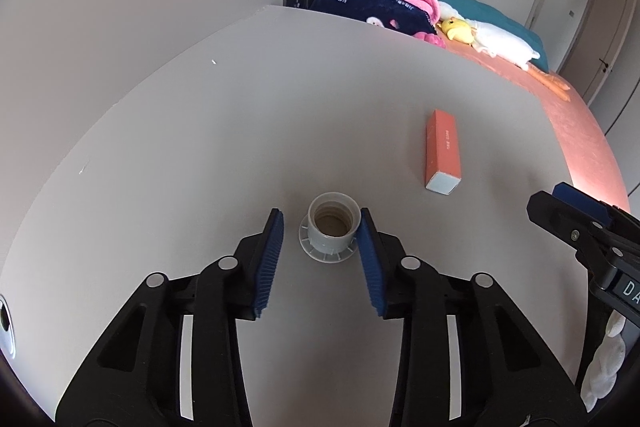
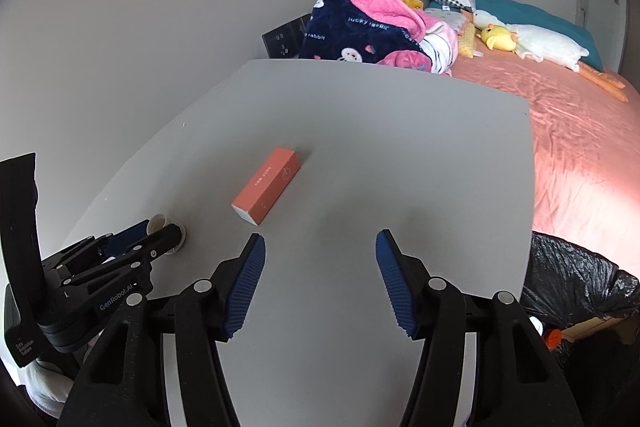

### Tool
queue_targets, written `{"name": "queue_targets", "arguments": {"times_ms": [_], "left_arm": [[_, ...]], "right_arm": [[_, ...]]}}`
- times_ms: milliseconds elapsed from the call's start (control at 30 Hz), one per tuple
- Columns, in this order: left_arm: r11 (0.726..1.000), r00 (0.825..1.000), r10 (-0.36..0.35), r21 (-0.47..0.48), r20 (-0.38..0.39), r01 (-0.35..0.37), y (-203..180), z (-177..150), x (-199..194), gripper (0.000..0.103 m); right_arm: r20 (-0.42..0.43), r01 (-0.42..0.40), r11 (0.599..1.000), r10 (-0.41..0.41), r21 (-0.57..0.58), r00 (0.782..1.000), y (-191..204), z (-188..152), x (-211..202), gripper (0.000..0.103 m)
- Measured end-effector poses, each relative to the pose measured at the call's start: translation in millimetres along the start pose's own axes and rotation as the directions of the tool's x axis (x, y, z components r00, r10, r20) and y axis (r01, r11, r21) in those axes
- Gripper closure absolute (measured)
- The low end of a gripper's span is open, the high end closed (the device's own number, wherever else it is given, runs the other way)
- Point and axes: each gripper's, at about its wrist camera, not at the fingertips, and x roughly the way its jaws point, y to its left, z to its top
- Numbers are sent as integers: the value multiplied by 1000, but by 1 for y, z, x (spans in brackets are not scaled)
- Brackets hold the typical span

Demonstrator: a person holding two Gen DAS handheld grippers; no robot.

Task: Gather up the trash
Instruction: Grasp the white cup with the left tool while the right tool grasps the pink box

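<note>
A small white plastic cap (image 1: 330,229) stands mouth up on the grey table (image 1: 248,115). My left gripper (image 1: 322,227) is open and straddles it; the right pad touches its rim, the left pad stands apart. A salmon-pink box (image 1: 443,149) lies on the table to the right and farther off. In the right wrist view my right gripper (image 2: 320,247) is open and empty above the table, with the pink box (image 2: 267,185) ahead to its left. The left gripper (image 2: 132,251) and the cap (image 2: 160,223) show at the left.
A bin lined with a black bag (image 2: 576,279) stands off the table's right edge, with trash inside. Beyond the table is a bed with a pink sheet (image 2: 580,147), a navy and pink blanket (image 2: 360,27) and plush toys (image 2: 520,41). A wall runs along the left.
</note>
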Motion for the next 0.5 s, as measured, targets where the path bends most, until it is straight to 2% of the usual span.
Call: {"name": "queue_targets", "arguments": {"times_ms": [67,500], "left_arm": [[1000,1000,2,2,2,-2,0,0,1,73],[998,999,24,-52,48,-22,14,3,-7,73]], "right_arm": [[-5,-3,1000,3,-2,1000,3,2,5,44],[-35,-28,999,27,-21,999,31,17,35,44]]}}
